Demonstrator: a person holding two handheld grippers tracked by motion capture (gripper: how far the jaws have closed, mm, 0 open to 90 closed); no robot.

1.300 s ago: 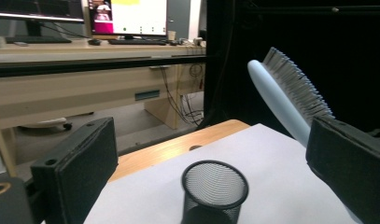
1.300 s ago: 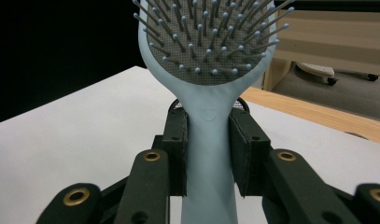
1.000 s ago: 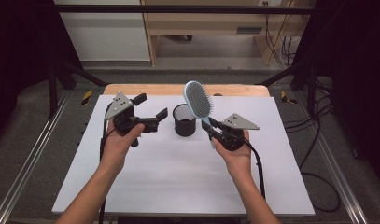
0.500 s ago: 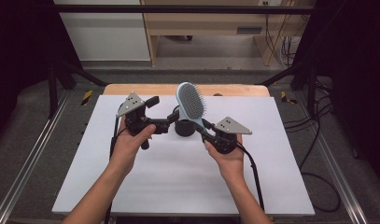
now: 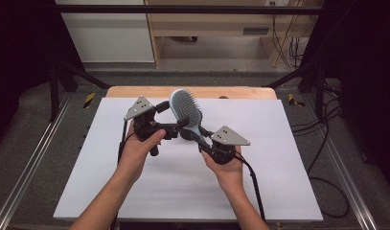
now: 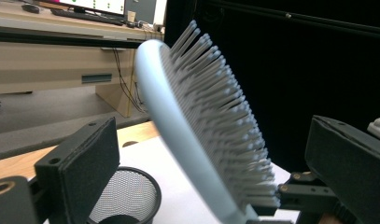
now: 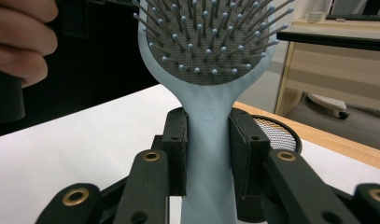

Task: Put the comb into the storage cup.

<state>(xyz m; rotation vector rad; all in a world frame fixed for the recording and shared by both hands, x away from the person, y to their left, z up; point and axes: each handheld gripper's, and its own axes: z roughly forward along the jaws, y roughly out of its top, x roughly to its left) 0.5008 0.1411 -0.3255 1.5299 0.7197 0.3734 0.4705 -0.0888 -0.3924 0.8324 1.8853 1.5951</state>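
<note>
Right gripper clamped the pale blue hairbrush by its handle, head raised between the left gripper's 2 wide-spread jaws, above the mesh cup.

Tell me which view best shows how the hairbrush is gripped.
The right gripper view: the right gripper's jaws clamp the hairbrush handle from both sides. The left gripper view shows the head edge-on between open jaws; the high view shows it small, held above the table.
</note>
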